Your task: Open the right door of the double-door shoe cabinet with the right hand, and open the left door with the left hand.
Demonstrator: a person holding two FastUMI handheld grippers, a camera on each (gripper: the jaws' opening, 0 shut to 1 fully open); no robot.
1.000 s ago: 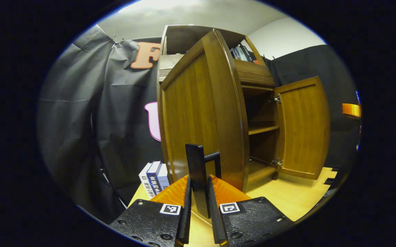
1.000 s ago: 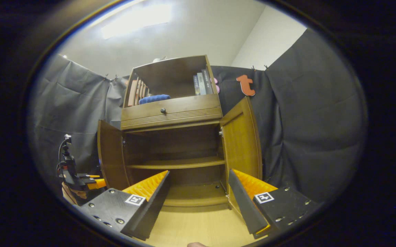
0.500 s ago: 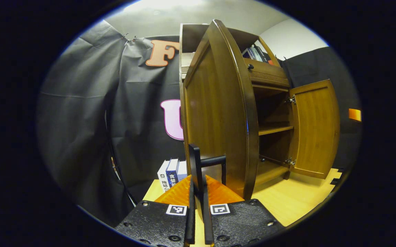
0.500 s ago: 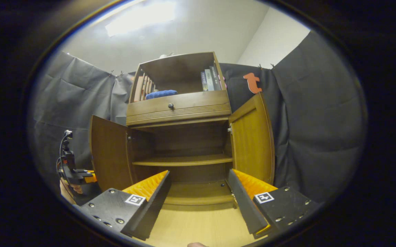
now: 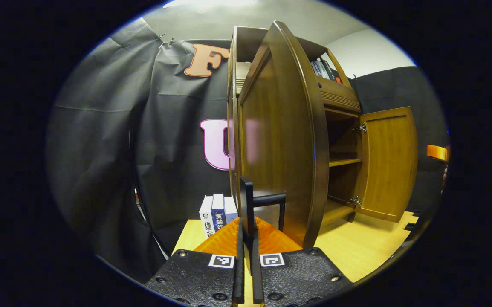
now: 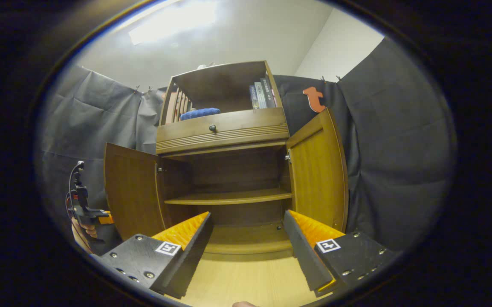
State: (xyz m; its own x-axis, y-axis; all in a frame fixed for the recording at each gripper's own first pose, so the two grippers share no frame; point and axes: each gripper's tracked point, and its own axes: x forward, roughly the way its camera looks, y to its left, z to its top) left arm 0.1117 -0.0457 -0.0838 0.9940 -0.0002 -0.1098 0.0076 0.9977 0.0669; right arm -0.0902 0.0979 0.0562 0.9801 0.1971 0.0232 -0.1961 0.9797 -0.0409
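While the left door (image 5: 280, 140) of the shoe cabinet (image 6: 224, 128) is being swung wide, its dark bar handle (image 5: 248, 204) is being pinched between the fingers of the left gripper (image 5: 246, 260), which are clenched on the upright bar. The cabinet is standing at the back edge of the light wooden counter (image 6: 237, 285), against the booth's cloth wall, and the right door (image 6: 318, 170) is already being shown fully open, hinged outward at the cabinet's right side. The right gripper (image 6: 246, 243) is being held off in front of the lower shelf (image 6: 229, 197), its fingers spread apart and grasping nothing. Both doors are being judged stiff, solid wooden panels that are likely turning freely on their hinges; little force is probably being needed, yet a pull along the hinge arc is being called for, since a straight tug could make the slim, smooth handle slip. A few books (image 5: 216, 213) are being kept upright at the counter's left edge, just beside the left door.
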